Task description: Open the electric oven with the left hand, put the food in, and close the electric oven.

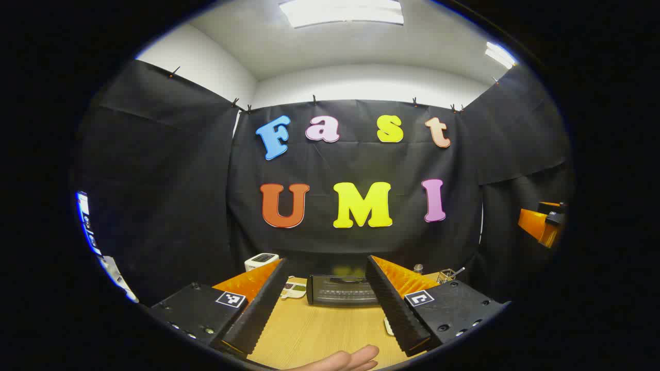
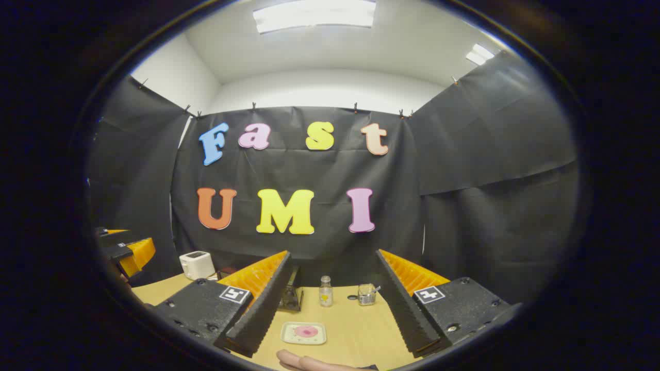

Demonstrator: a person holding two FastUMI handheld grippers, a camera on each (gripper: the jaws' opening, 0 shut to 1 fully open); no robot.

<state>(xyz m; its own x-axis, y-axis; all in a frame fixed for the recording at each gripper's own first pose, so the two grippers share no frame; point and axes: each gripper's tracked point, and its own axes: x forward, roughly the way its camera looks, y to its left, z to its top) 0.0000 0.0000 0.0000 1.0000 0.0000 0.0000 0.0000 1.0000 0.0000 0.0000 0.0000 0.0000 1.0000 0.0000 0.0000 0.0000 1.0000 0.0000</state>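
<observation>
Electric oven (image 1: 343,290) at far edge of desk (image 1: 319,330), against booth wall, door shut, seen straight ahead between left gripper's fingers in left gripper view; in right gripper view just an end of it (image 2: 290,296) visible past the inner finger. Food: pink item on small white plate (image 2: 303,333), flat on desk nearer than oven, centred ahead of right gripper (image 2: 330,304); plate edge (image 1: 388,325) peeking by a finger in left gripper view. Nothing lying between plate and oven front.

Left gripper (image 1: 324,304) spread wide, holding nothing, above desk, well short of oven. Right gripper likewise wide apart, empty, above plate's near side, not touching.

Around: white toaster (image 1: 261,260) left of oven at back, small white/green gadget (image 1: 294,290) beside oven's left end. Right of oven: small clear bottle w/ yellow bit (image 2: 325,291), wire holder w/ utensil (image 2: 366,294), small dark disc (image 2: 352,297) between them. Fingertips of a hand (image 1: 350,359) at bottom of left gripper view; likewise (image 2: 309,362) in right gripper view. Other gripper (image 1: 541,222) off to right edge; in right gripper view (image 2: 126,250) at left edge.
</observation>
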